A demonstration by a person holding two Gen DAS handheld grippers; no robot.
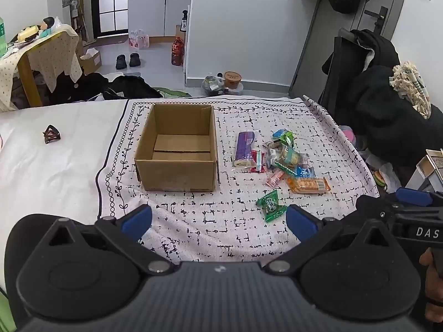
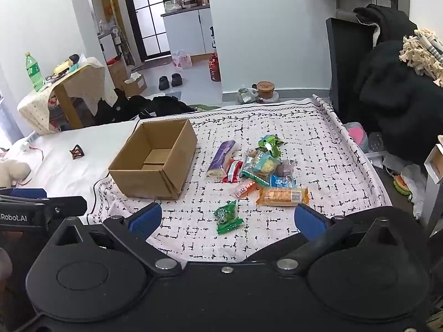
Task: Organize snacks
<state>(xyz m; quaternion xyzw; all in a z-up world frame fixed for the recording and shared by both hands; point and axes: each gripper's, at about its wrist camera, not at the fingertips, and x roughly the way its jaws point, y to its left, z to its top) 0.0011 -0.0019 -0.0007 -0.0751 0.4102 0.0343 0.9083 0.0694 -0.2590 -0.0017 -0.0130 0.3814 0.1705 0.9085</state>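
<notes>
**Inspector:** Snacks (image 2: pixel 257 166) lie in a loose heap on the patterned cloth (image 2: pixel 318 149), right of the cardboard box (image 2: pixel 155 163) and apart from it. State their position against the grippers.

**Assistant:** Both grippers hover over the near edge of the cloth. The left gripper (image 1: pixel 218 222) has its blue pads wide apart, gripping nothing. The right gripper (image 2: pixel 227 221) is likewise spread and empty. One green packet (image 2: pixel 227 217) lies alone, nearer than the heap, in line between the right gripper's fingers but touching neither pad. In the left wrist view that green packet sits just beside the right-hand pad (image 1: pixel 300 222).

**Inspector:** Surface and room?

**Assistant:** The cloth, white with a black broken grid and a vine border, covers the right part of a white bed (image 1: pixel 55 160). A dark hair claw (image 1: pixel 51 134) rests on the bare sheet, left of the box. Beyond the bed: a side table (image 2: pixel 69 83) draped in dotted fabric, a green bottle (image 2: pixel 33 67) on it, black slippers (image 2: pixel 170 80) on the floor, dark clothing (image 2: pixel 393 83) piled at right.

**Inspector:** Counts?

**Assistant:** One box, open-topped, nothing inside. One purple roll-cake packet (image 2: pixel 221 158), one orange cracker packet (image 2: pixel 282 196), one separate green packet. The overlapping heap holds several more; an exact count cannot be told.
</notes>
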